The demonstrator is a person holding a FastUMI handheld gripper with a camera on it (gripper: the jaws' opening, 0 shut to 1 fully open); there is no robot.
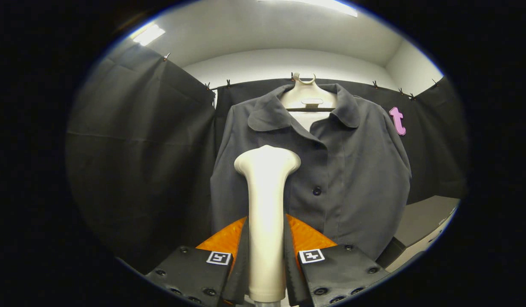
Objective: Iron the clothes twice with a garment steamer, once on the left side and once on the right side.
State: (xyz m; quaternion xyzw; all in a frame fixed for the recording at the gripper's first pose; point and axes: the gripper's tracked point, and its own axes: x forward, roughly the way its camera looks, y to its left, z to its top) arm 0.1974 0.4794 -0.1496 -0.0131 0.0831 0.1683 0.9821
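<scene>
Fingers: the gripper (266,256) is clamping the garment steamer (266,221); both fingers (241,260) are pressing against opposite sides of its handle, one on each side, with no gap showing.

Steamer: it is standing upright between the fingers, cream-coloured, its slim handle rising out of the grip and widening into a rounded head at the top. The lower end of the handle is running down past the fingers.

Steamer head vs. garment: the head is sitting in front of the shirt (339,179), overlapping the chest area on the left of the button line as seen here, just below the collar. Whether the head is touching the cloth or hovering just off it, I cannot tell.

Shirt: dark grey, collared, hanging just beyond the fingers and facing the camera. It is buttoned down the front; one dark button (316,191) is showing just to the right of the steamer handle. Both sleeves are hanging down at the sides.

Hanger: a pale hanger (307,96) is carrying the shirt by the shoulders, its hook sitting above the collar.

Worktop: a light surface (425,221) is showing beyond the shirt's right sleeve, low down; its near edge is running towards the fingers.
</scene>
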